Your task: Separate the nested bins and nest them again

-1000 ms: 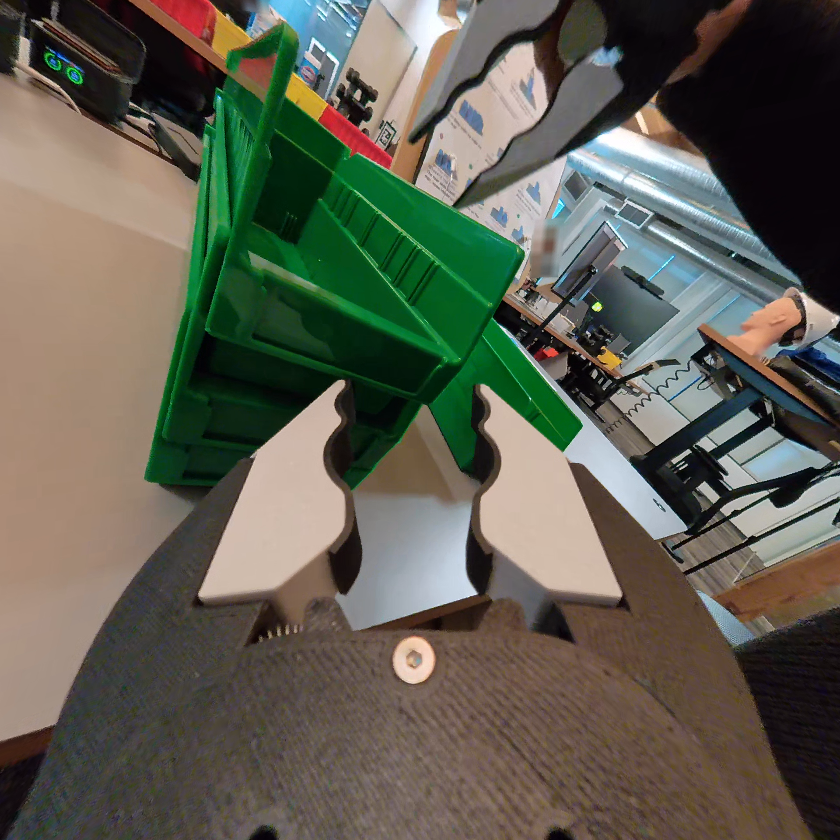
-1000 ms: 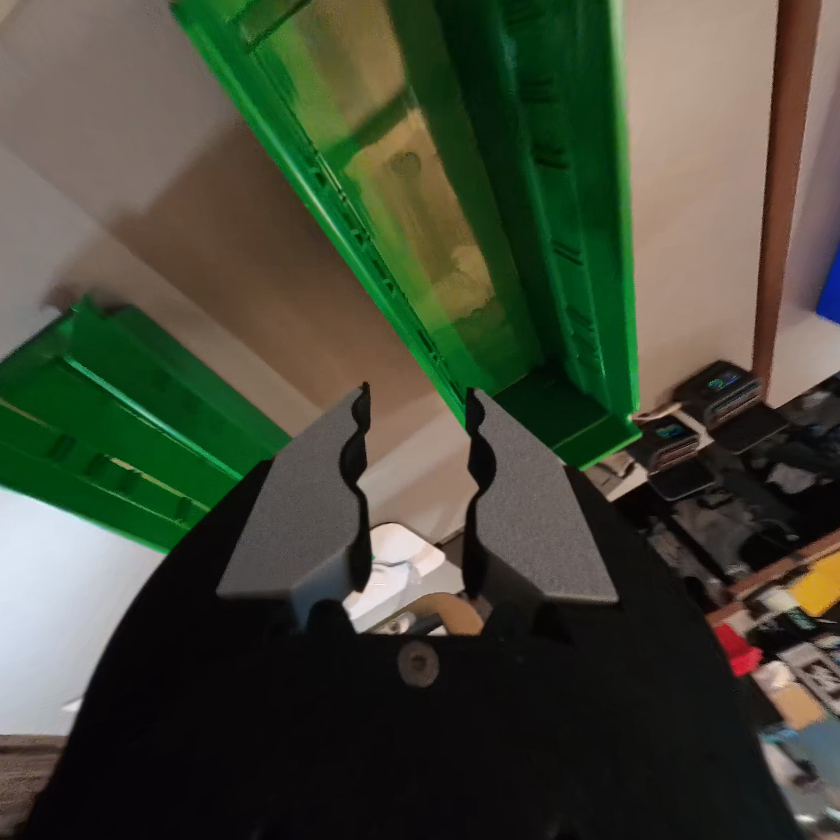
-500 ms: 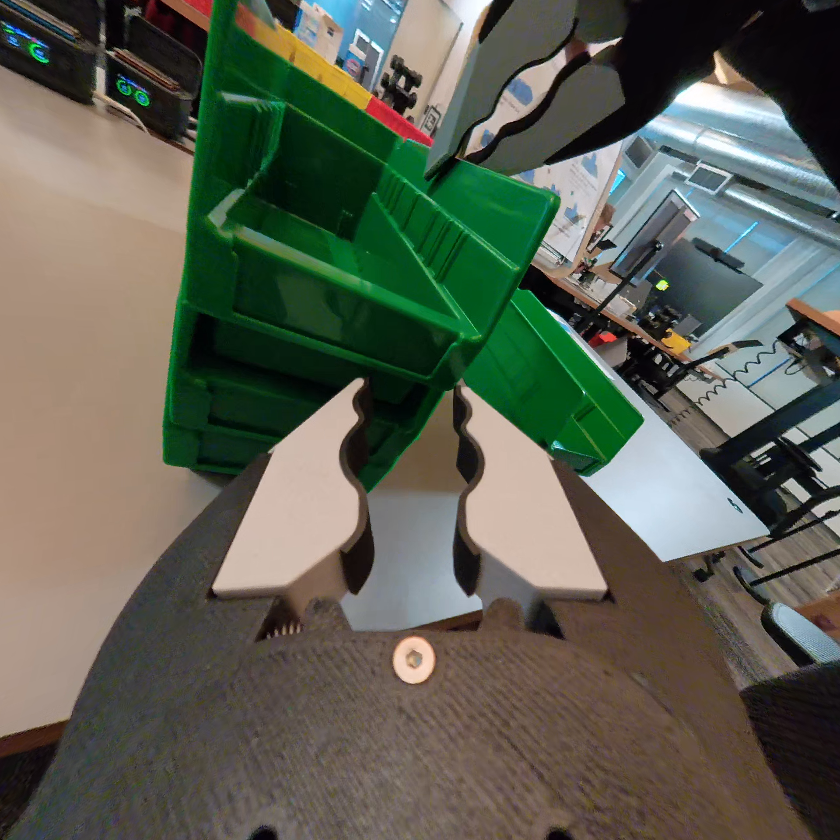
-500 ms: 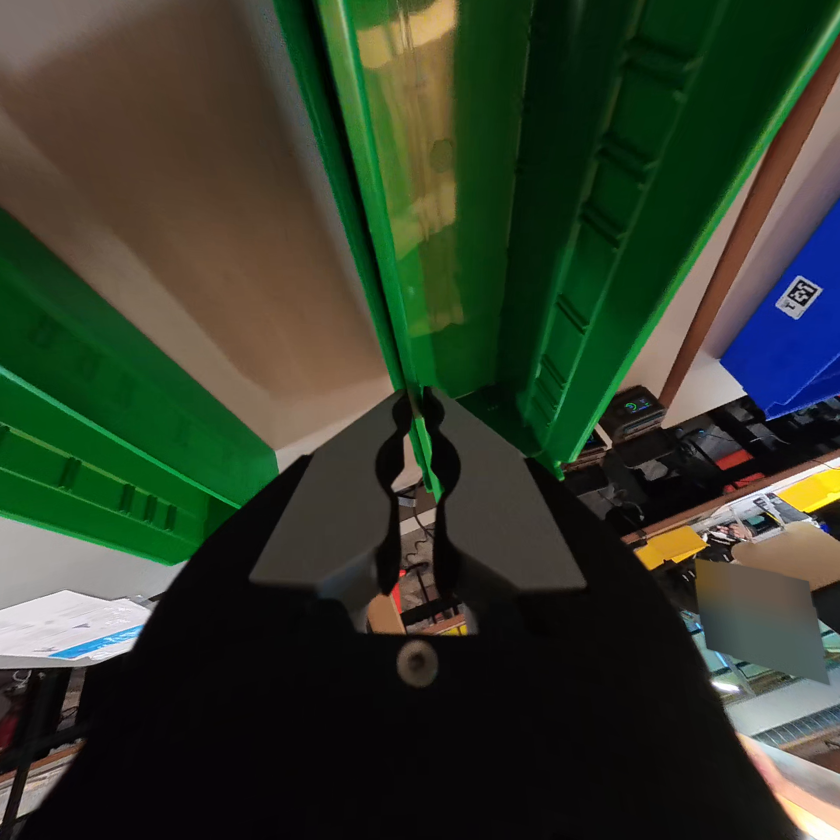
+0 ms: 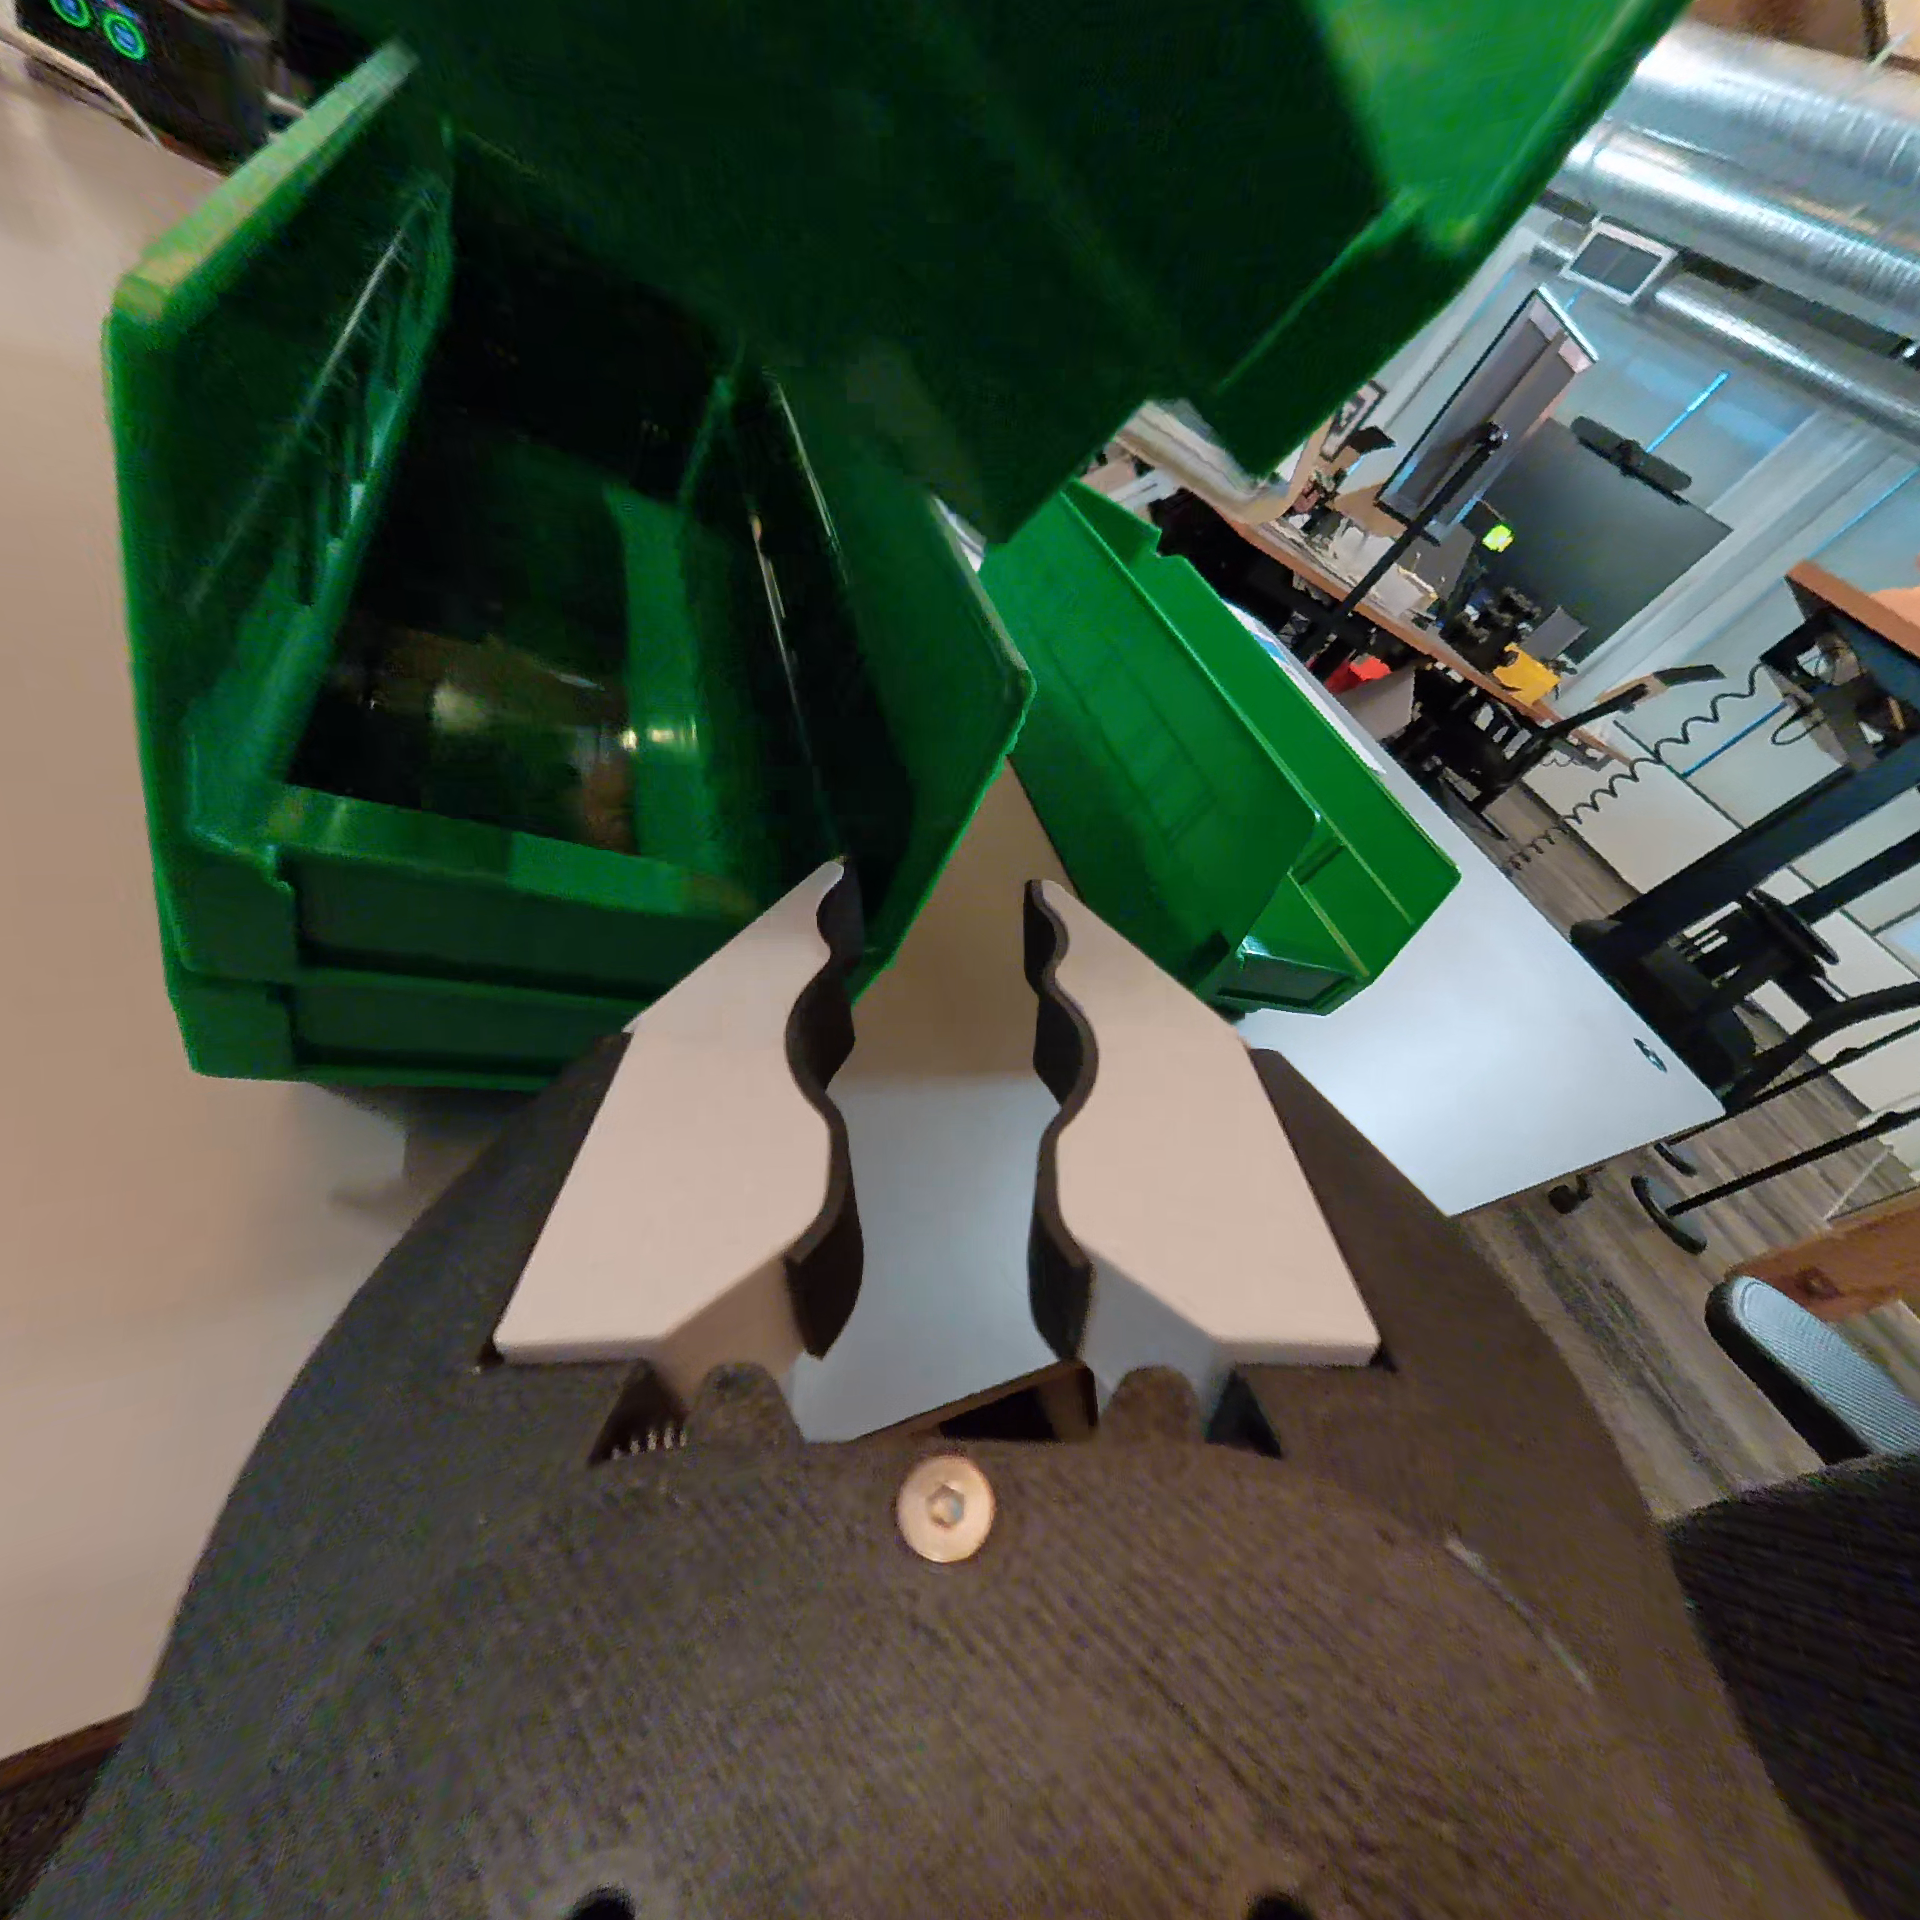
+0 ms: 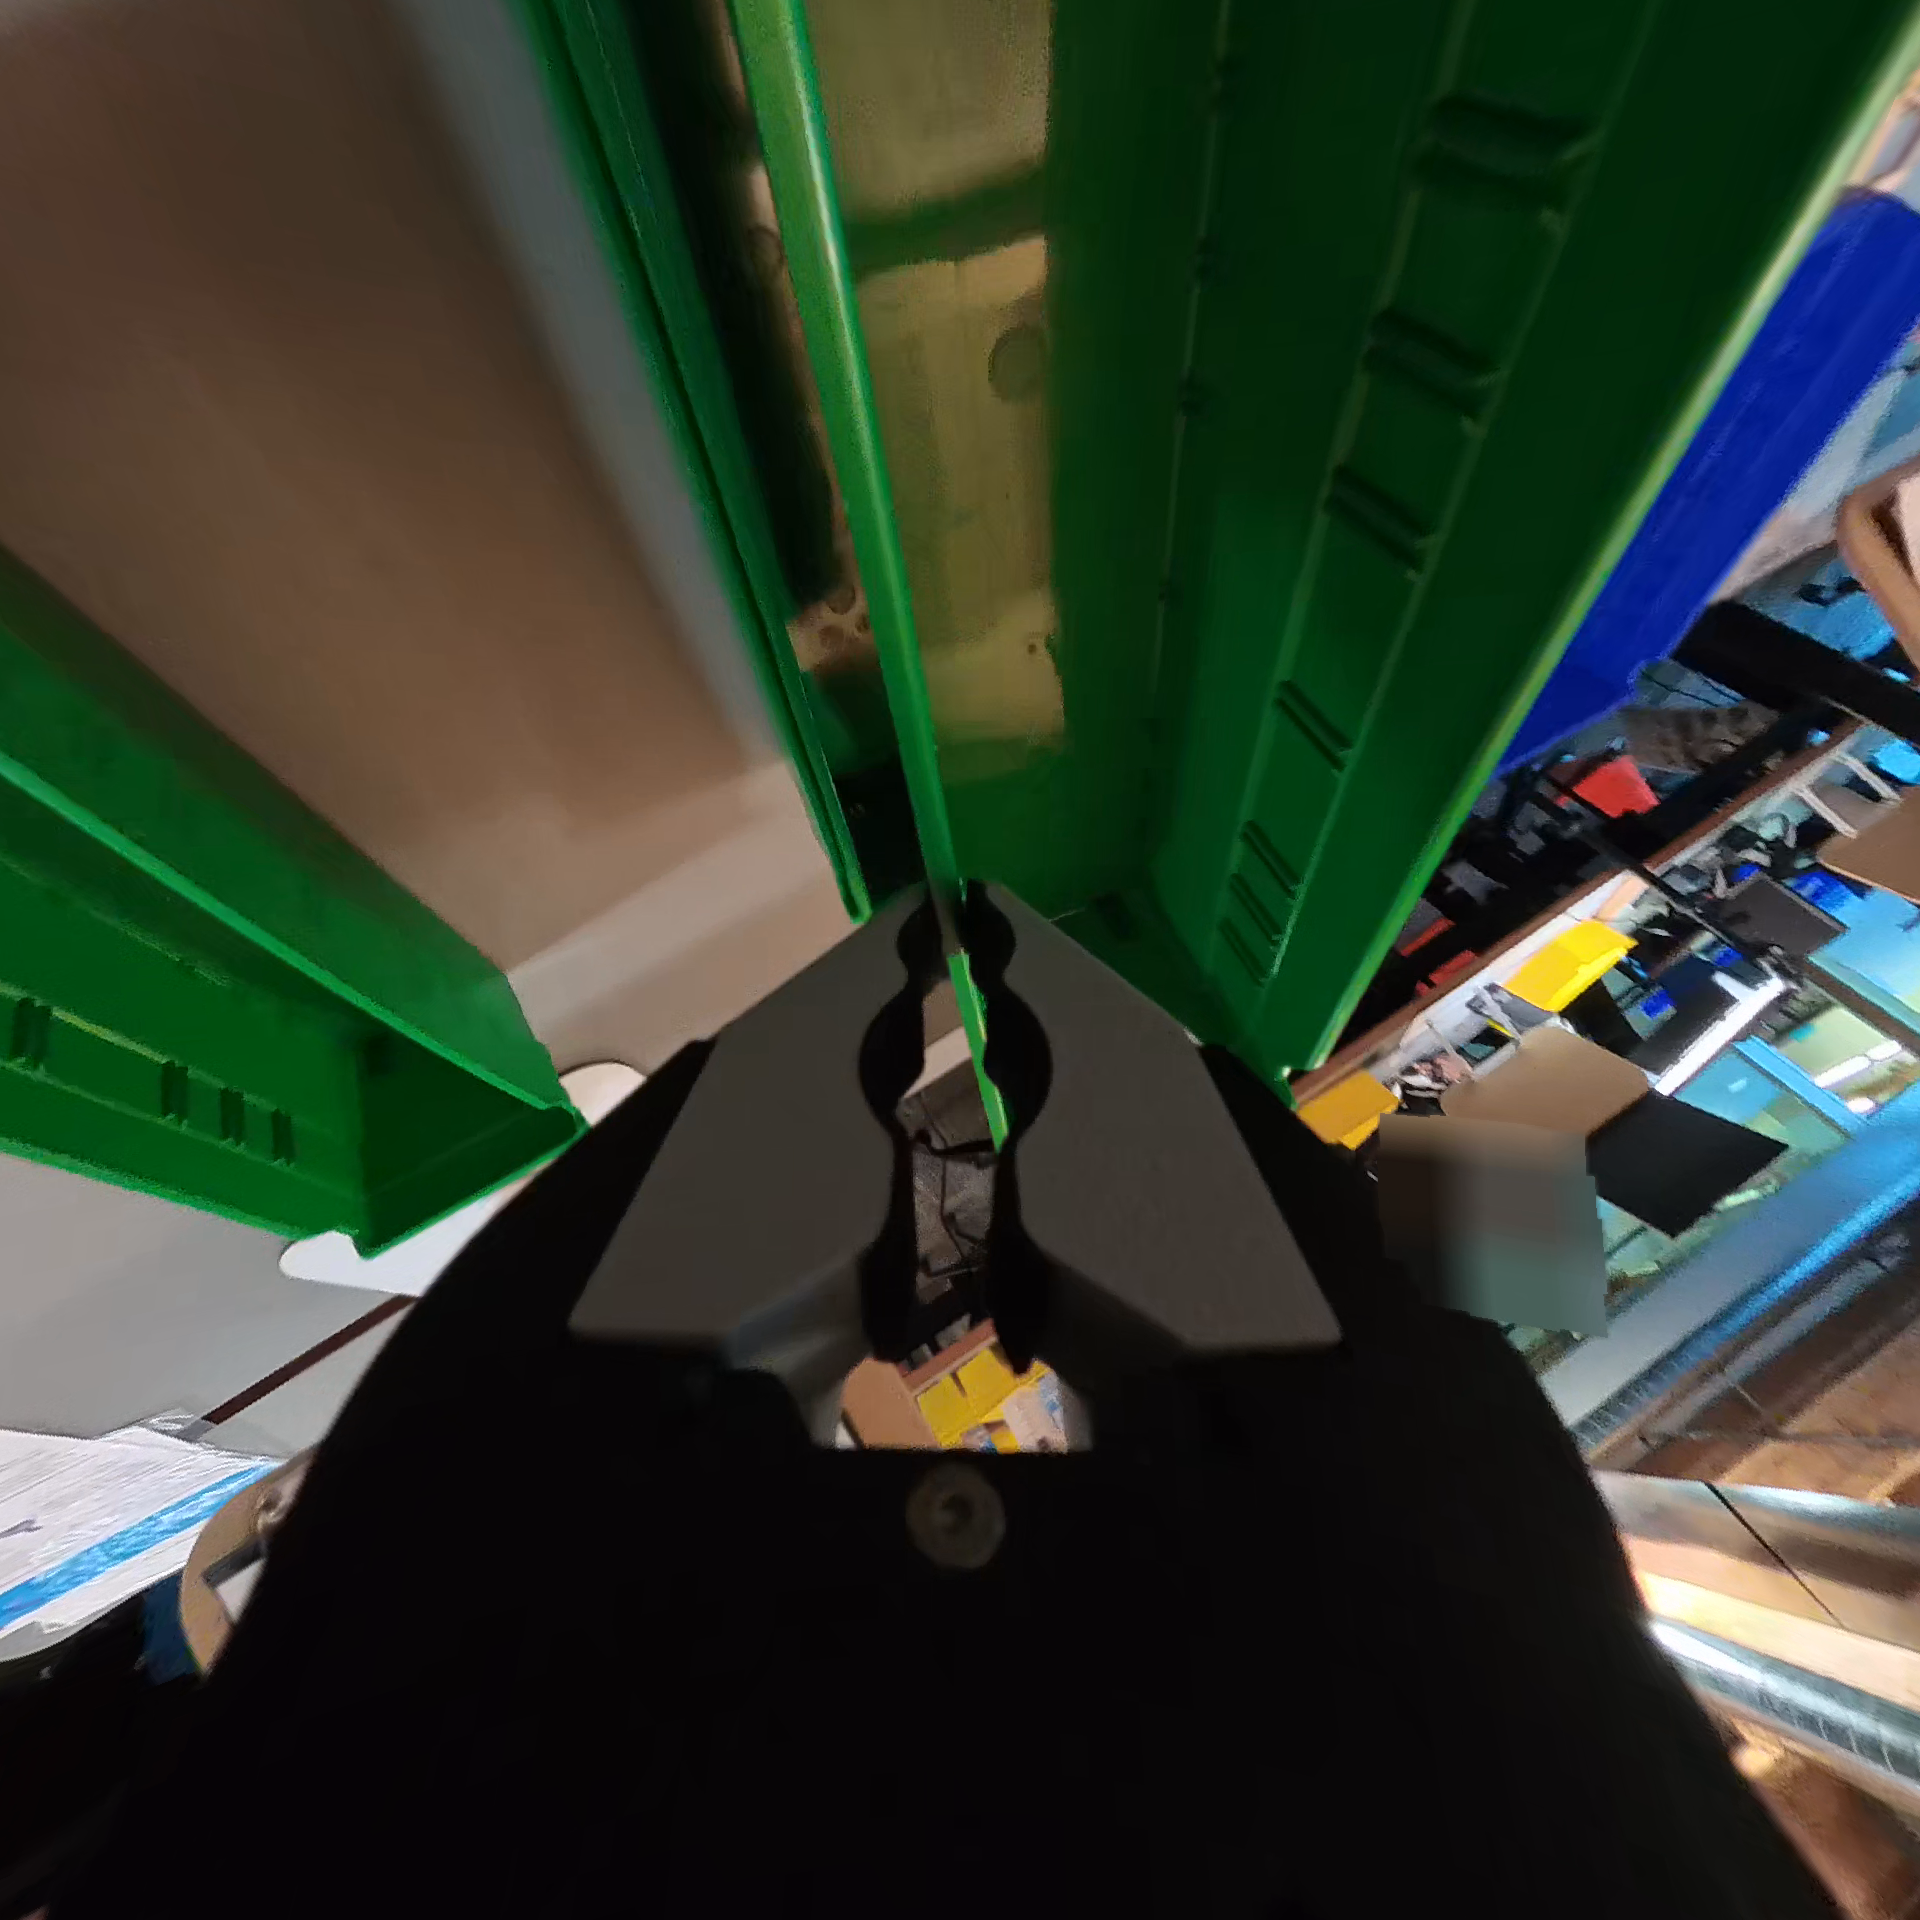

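In the left wrist view a green bin (image 5: 935, 208) hangs lifted above a stack of nested green bins (image 5: 436, 675) on the table. A separate green bin (image 5: 1195, 748) stands to the right of the stack. My left gripper (image 5: 940, 904) is open and empty, low in front of the stack, its left fingertip next to the stack's right corner. In the right wrist view my right gripper (image 6: 961, 914) is shut on the thin side wall of the lifted green bin (image 6: 1195, 468). The separate bin (image 6: 208, 883) shows at the left.
The pale table (image 5: 104, 1195) ends at its right edge (image 5: 1558, 1122), with desks, chairs and monitors beyond. Small black devices (image 5: 125, 42) sit at the table's far left. A blue bin (image 6: 1714, 520) and yellow bins show behind in the right wrist view.
My right gripper closed on the top bin's side wall and lifted it up off the stack. My left gripper narrowed a little and stayed low in front of the stack.
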{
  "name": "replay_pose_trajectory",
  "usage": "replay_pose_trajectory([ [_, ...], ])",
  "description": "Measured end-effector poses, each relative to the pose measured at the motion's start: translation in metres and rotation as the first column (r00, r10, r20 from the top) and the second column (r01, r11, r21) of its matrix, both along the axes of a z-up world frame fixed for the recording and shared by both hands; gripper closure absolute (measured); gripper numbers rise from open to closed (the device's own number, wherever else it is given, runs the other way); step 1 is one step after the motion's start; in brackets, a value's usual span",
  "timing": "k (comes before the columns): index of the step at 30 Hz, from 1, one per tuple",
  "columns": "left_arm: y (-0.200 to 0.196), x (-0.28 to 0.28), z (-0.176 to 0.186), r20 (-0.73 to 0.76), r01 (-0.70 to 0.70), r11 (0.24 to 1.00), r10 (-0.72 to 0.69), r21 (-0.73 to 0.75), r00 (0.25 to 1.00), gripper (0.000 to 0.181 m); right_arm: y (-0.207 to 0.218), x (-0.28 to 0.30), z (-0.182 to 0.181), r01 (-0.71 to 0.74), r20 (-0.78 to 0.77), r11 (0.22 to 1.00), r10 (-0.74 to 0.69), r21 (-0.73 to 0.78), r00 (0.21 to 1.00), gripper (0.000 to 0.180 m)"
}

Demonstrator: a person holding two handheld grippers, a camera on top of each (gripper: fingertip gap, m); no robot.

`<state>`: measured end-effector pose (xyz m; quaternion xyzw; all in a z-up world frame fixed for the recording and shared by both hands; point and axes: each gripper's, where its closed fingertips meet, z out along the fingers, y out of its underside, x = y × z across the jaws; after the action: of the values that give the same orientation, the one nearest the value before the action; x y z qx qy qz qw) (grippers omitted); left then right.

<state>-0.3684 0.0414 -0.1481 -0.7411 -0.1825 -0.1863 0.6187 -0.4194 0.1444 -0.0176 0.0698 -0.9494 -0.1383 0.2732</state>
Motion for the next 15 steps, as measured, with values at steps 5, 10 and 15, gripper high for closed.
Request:
replay_pose_trajectory([
  [5,-0.001,0.001,0.000,0.002,0.014,1.000,-0.014,0.003,1.000,0.149,0.017,0.031,0.028,0.044,-0.073,0.999,-0.042,0.020,0.996,0.178],
  [10,-0.004,0.002,0.002,0.040,0.031,0.999,-0.032,0.018,0.999,0.149,0.054,0.093,0.035,0.122,-0.099,0.990,-0.114,0.076,0.989,0.177],
  [15,-0.004,0.002,0.002,0.058,0.030,0.999,-0.032,0.024,0.998,0.148,0.094,0.172,0.040,0.218,-0.122,0.964,-0.201,0.151,0.972,0.176],
])
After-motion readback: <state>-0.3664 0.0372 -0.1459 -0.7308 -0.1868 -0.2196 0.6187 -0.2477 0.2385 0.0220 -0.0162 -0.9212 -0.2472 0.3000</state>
